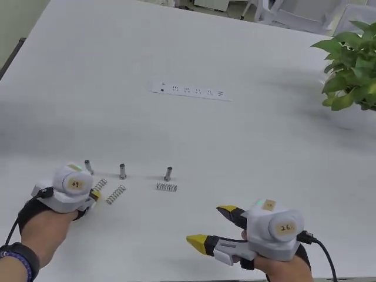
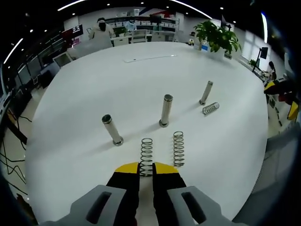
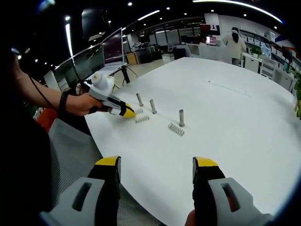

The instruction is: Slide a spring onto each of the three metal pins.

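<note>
Jaws of the left gripper (image 2: pixel 146 169) pinch the near end of the first spring (image 2: pixel 146 153), with the second spring (image 2: pixel 178 148) just right of them, the third spring (image 2: pixel 210 108) farther ahead, and the right gripper (image 3: pixel 160 165) spread wide and empty, while the three pins (image 2: pixel 165 110) ahead stand bare, so I judge that none is done yet.

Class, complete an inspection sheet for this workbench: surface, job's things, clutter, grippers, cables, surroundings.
Surface: white table, flat.
Job's things: three metal pins upright in a row; three springs lying flat, none on a pin.
Clutter: power strip; potted plant.
Grippers: left gripper shut on nearest spring at its end; right gripper open, away from the pins.
Cables: one cable trails from each gripper.
Surroundings: open office with monitors; a person standing at the back.
</note>
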Tool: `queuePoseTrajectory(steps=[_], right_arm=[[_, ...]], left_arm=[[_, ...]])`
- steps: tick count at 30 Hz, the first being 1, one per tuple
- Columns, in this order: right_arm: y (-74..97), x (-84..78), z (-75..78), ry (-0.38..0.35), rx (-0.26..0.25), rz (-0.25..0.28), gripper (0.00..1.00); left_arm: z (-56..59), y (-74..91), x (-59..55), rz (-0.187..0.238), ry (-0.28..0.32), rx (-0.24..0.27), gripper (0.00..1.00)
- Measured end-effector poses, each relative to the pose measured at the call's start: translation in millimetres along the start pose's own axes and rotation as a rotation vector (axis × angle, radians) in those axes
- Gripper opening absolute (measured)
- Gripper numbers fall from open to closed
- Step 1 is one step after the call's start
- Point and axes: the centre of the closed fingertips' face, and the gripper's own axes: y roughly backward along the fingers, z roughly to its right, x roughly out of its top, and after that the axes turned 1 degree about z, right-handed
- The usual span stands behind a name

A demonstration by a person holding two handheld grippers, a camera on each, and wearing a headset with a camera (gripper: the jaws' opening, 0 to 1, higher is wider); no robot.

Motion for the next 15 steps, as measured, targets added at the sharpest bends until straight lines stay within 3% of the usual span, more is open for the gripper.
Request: queuePoseTrajectory(steps=[8,15], right_arm=[[-3.9,-4.1,-9.2,0.001,0.033,-0.003,0.58],[-6.9,-5.7,-12.4,0.007,0.051,-0.007,0.55]], left_arm=[[3.1,21.1,5.3,0.042,0.009,-0.026,0.02],[1.7,36.6,3.0,0.075,0.007,-0.032,0.02]])
